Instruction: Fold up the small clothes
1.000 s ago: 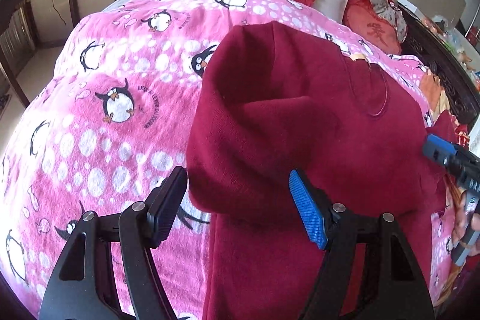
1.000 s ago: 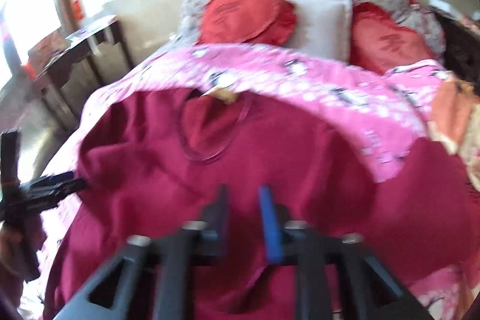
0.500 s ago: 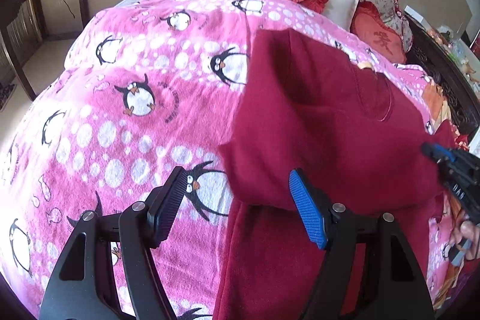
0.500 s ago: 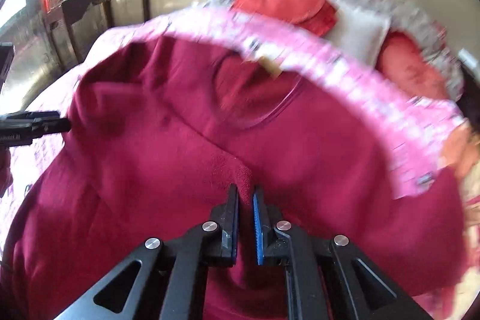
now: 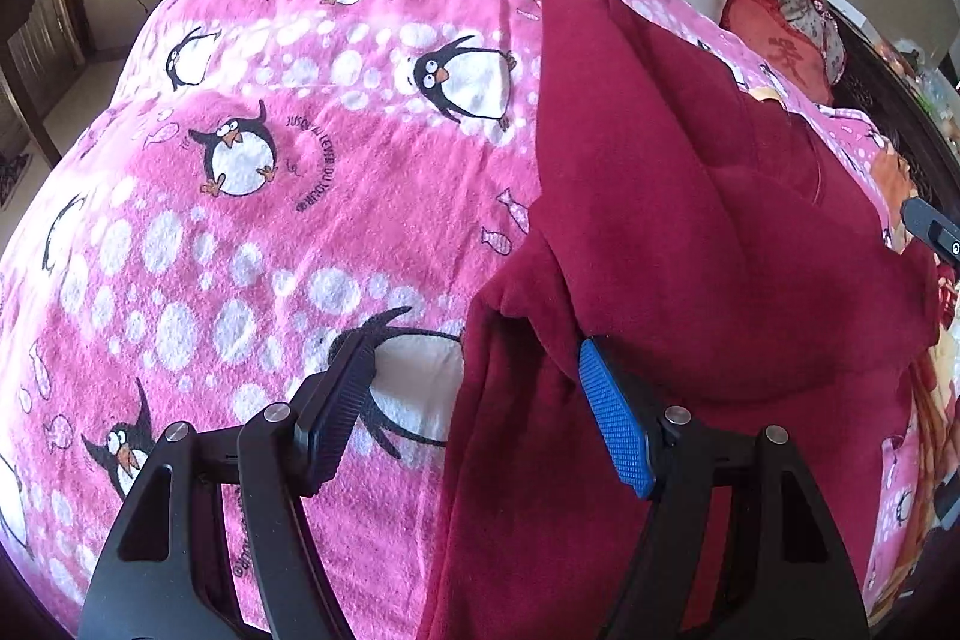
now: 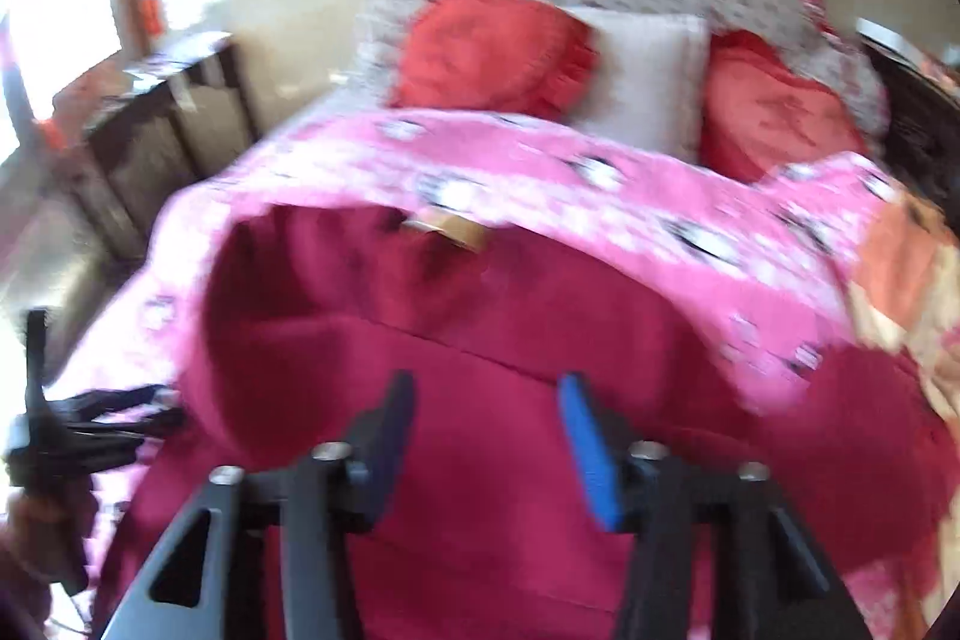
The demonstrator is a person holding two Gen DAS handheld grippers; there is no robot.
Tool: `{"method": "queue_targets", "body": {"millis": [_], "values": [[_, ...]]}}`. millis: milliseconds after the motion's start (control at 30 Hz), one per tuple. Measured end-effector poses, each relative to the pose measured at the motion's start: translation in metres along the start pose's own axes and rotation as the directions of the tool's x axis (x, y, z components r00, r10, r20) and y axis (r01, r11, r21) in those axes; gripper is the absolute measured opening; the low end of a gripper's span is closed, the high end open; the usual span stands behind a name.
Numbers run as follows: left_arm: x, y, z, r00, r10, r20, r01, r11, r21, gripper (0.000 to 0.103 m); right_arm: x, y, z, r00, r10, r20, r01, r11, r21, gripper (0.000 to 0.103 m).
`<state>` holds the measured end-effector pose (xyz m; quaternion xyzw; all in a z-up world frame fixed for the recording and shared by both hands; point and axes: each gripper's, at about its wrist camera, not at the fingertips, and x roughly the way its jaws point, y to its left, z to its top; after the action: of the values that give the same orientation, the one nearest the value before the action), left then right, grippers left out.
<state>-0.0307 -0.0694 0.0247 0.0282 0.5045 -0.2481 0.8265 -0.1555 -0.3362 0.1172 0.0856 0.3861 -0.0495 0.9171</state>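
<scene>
One fold seems made: on the bed's penguin blanket (image 5: 252, 232) the maroon sweater (image 5: 690, 232) lies with its left side turned inward; further folds remain. Left tool (image 5: 474, 412) apart, empty, straddling the sweater's edge; right tool (image 6: 486, 436), just reopened, holds nothing.

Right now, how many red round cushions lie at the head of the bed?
2: one red round frilled cushion left of the white square pillow, another red round cushion right of it. More may be hidden.
</scene>
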Motion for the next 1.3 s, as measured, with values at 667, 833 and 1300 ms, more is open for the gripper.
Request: {"method": "queue_targets", "body": {"millis": [667, 833, 1300], "values": [[0.002, 0.023, -0.009, 0.995, -0.050, 0.086, 0.052, 0.998, -0.022, 0.071, 0.155, 0.149, 0.067, 0.982, 0.140, -0.128, -0.167, 0.958, -0.234, 0.008], [0.002, 0.015, -0.013, 0.996, -0.013, 0.083, 0.011, 0.999, 0.032, 0.071, 0.175, 0.124, 0.069, 0.966, 0.223, -0.130, -0.232, 0.971, -0.059, 0.008], [-0.015, -0.014, 0.019, 0.990, -0.040, 0.136, 0.031, 0.997, 0.065, 0.071, 0.103, 0.037, -0.007, 0.986, -0.075, -0.146, 0.064, 0.995, -0.079, 0.031]]}}
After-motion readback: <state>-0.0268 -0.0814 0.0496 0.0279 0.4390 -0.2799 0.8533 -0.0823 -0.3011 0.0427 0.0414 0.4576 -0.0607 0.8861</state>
